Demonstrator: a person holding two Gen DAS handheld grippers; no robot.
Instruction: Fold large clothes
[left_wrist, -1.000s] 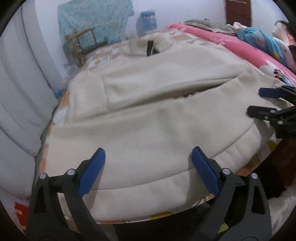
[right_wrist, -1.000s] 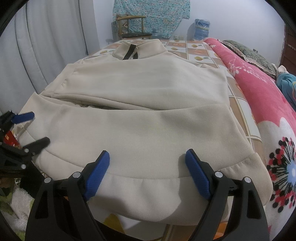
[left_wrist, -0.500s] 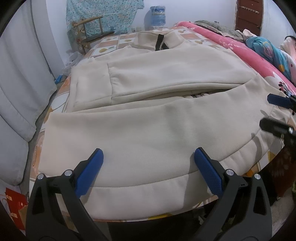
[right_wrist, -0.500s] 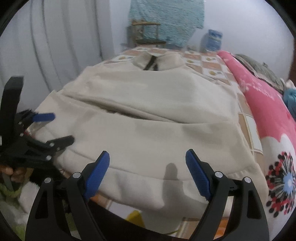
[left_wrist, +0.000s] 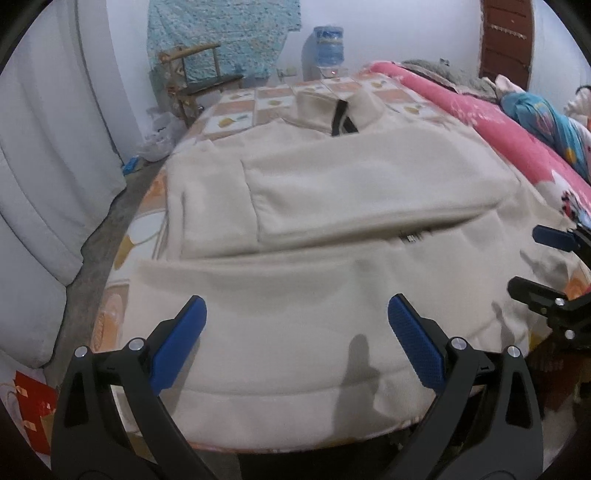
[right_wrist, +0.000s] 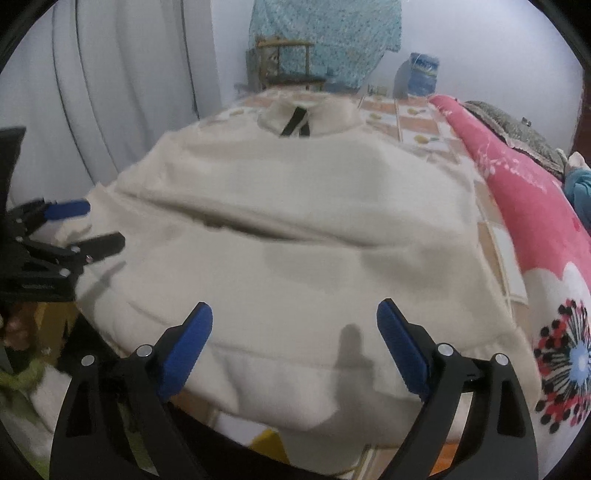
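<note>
A large cream sweatshirt lies flat on the bed, collar at the far end, both sleeves folded across the body; it also shows in the right wrist view. Its hem hangs over the near bed edge. My left gripper is open and empty, held above the hem's left part. My right gripper is open and empty above the hem's right part. Each gripper shows in the other's view: the right one at the right edge, the left one at the left edge.
The bed has a tiled-pattern sheet and a pink floral blanket along the right side. White curtains hang on the left. A wooden chair and a water bottle stand at the back wall.
Both grippers have risen and moved forward over the hem, staying open. The left view has swung right, so the collar sits nearer the centre.
</note>
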